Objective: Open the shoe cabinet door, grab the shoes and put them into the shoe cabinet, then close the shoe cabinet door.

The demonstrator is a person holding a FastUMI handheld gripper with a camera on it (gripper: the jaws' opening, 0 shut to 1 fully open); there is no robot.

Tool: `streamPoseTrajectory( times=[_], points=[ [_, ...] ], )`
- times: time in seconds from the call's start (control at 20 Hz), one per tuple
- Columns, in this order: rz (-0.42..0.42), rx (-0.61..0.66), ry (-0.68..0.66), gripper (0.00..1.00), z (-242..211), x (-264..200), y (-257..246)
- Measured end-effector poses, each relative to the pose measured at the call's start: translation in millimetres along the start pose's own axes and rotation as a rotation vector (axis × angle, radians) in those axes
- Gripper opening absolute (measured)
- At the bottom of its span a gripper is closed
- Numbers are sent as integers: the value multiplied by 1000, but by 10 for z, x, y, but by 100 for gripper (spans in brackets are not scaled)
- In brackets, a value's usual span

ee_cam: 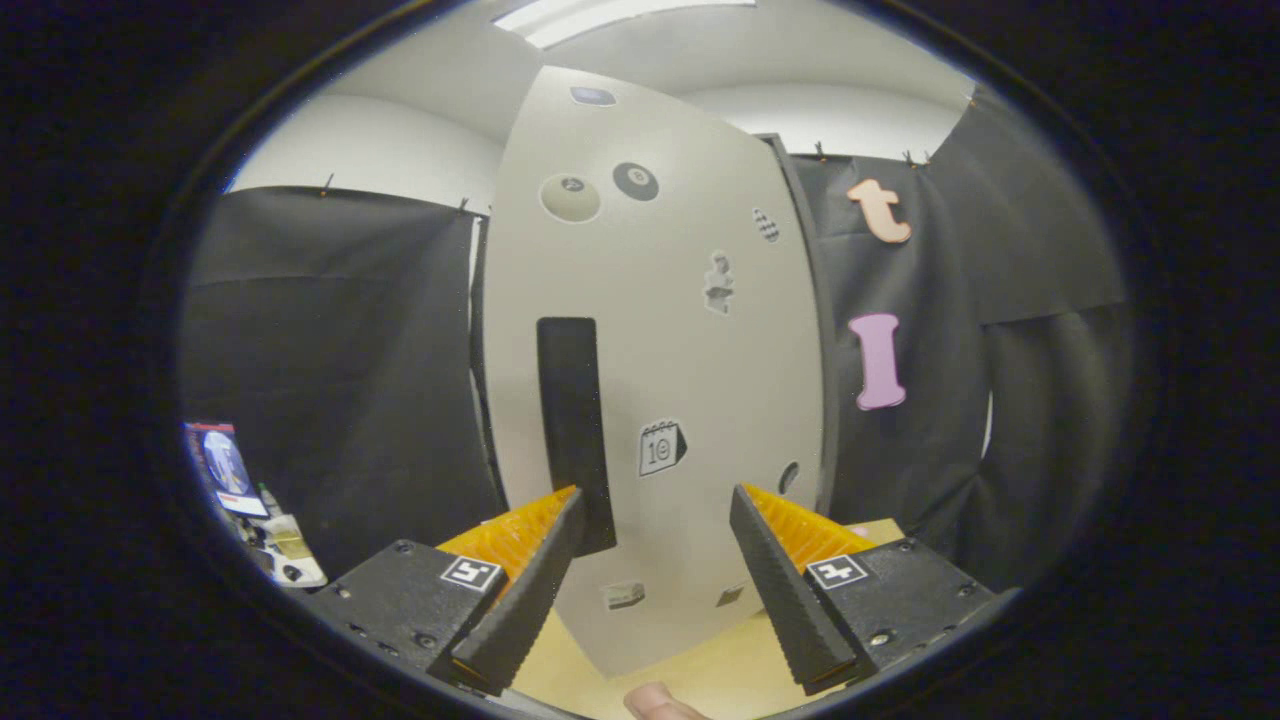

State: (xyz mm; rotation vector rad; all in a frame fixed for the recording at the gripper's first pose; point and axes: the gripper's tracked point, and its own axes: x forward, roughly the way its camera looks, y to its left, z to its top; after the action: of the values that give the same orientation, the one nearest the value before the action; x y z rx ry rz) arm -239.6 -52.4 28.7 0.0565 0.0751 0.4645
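The shoe cabinet door (680, 330) stands shut just ahead of the hand-held gripper (655, 545), whose fingers are spread and hold nothing; the panel looks stiff, light and smooth, so the dark vertical handle (570, 410) left of centre is the sensible purchase.

I'm looking straight at the shoe cabinet door (650, 330), a pale panel standing shut ahead of the gripper (655, 565). The fingers are spread wide apart with nothing between them, pointing at the door's lower half. A dark upright handle (575, 430) is sitting on the door just above and beyond the left finger, and small stickers (660, 446) are dotting the panel. The cabinet is standing on a light wooden surface (690, 665). A fingertip (660, 703) is showing below the fingers.
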Motion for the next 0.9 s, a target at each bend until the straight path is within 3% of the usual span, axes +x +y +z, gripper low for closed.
streamPoseTrajectory(
  times=[0.25,0.4,0.7,0.9],
  points=[
    [-51,5,16,97,-242,280,-24],
    [-35,49,20,97,-389,320,64],
    [-57,62,5,97,-549,156,235],
    [-77,6,-48,97,-505,-23,411]
  ],
)
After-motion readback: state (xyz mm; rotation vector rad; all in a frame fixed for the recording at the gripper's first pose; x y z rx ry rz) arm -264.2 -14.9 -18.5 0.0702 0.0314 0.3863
